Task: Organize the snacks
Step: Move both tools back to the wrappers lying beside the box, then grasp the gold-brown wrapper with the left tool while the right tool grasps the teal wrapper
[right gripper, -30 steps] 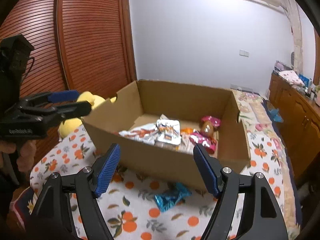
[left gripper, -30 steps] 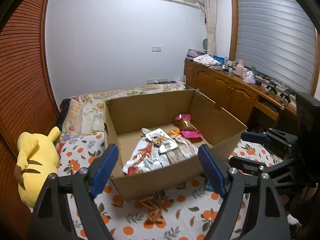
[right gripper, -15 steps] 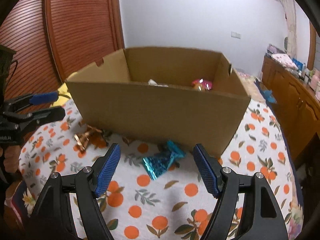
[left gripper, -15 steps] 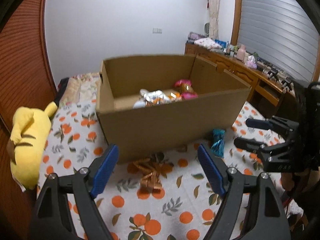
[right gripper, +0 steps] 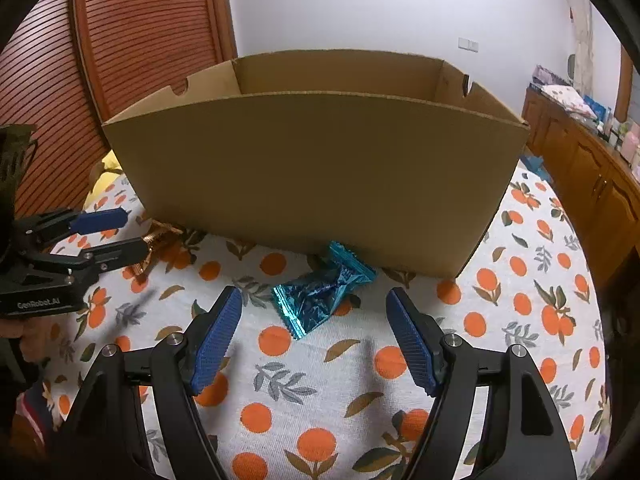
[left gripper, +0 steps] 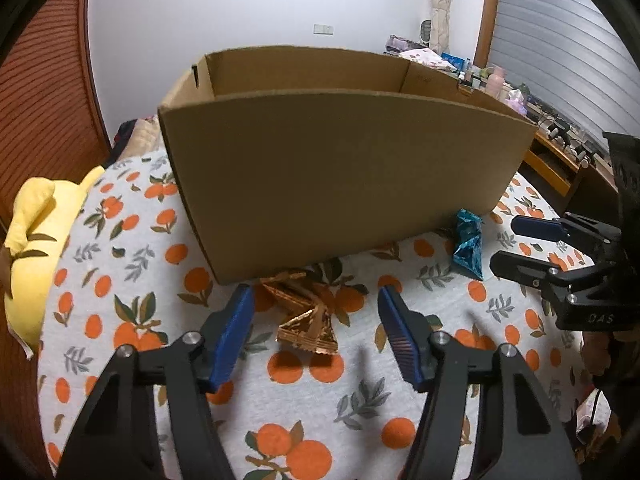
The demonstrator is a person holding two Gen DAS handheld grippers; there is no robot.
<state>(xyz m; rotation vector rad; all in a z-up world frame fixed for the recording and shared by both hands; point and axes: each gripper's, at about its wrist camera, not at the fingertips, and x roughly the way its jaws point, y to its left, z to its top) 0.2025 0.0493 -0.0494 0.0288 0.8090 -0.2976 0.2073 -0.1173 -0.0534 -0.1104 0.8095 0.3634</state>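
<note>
A big cardboard box (left gripper: 344, 168) (right gripper: 316, 172) stands on the orange-print cloth; its inside is hidden from this low angle. Copper foil snack packets (left gripper: 306, 316) (right gripper: 154, 240) lie by its near wall. My left gripper (left gripper: 316, 332) (right gripper: 106, 236) hangs just over them, its jaws closing, the packets between the pads but untouched. A blue foil snack packet (right gripper: 320, 294) (left gripper: 468, 244) lies further right. My right gripper (right gripper: 314, 334) (left gripper: 516, 246) stands open just short of it, with the packet ahead of the fingertips.
A yellow plush toy (left gripper: 30, 248) lies at the cloth's left edge. Slatted wooden doors (right gripper: 132, 40) stand behind on the left. A wooden cabinet (right gripper: 592, 176) with clutter on top runs along the right wall. A hand (right gripper: 28, 336) holds the left gripper.
Both grippers have sunk from above the box to just over the cloth, so the box's contents have dropped out of sight. The left jaws have narrowed around the copper packets.
</note>
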